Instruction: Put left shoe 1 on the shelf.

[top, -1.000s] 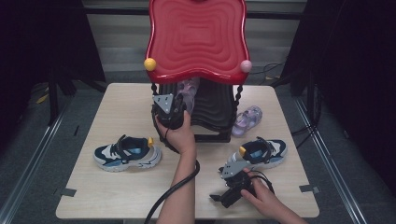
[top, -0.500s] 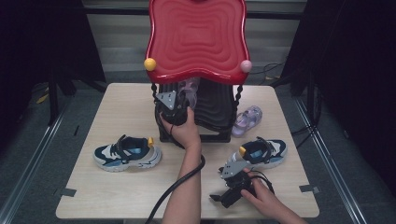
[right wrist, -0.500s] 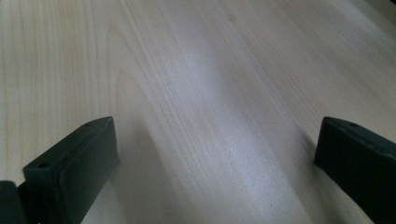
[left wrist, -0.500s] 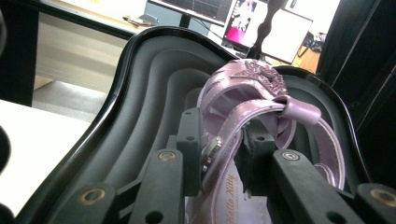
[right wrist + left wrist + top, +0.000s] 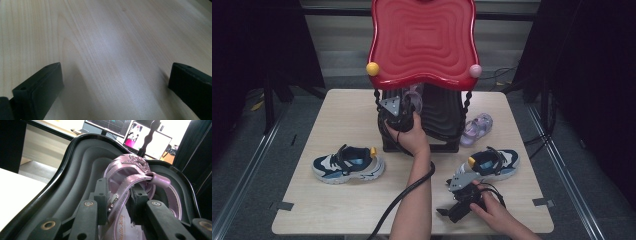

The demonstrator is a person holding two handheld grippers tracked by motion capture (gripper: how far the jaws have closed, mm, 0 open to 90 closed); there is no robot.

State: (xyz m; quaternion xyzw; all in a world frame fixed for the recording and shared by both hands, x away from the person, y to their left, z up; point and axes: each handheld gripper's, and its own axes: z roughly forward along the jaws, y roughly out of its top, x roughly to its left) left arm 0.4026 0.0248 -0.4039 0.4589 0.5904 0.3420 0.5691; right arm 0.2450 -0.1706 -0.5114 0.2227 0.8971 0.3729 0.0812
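Observation:
A glossy purple sandal (image 5: 130, 170) lies on the black moulded shelf (image 5: 82, 170) of a rack with a wavy red top (image 5: 422, 40). My left gripper (image 5: 118, 195) is shut on the sandal's strap, with the pads pressing it from both sides. From above, this gripper (image 5: 404, 107) reaches under the red top, and the sandal (image 5: 414, 95) is partly hidden there. My right gripper (image 5: 443, 212) rests near the table's front edge. Its jaws (image 5: 115, 80) stand open over bare wood with nothing between them.
A second purple sandal (image 5: 476, 129) lies on the table right of the rack. A blue and white sneaker (image 5: 348, 163) sits at the left, its mate (image 5: 493, 162) just behind my right gripper. The left gripper's cable trails along the forearm. The wooden table (image 5: 327, 210) has free room at the front left.
My left hand has edged slightly farther in toward the rack with the sandal held. The right hand has stayed still.

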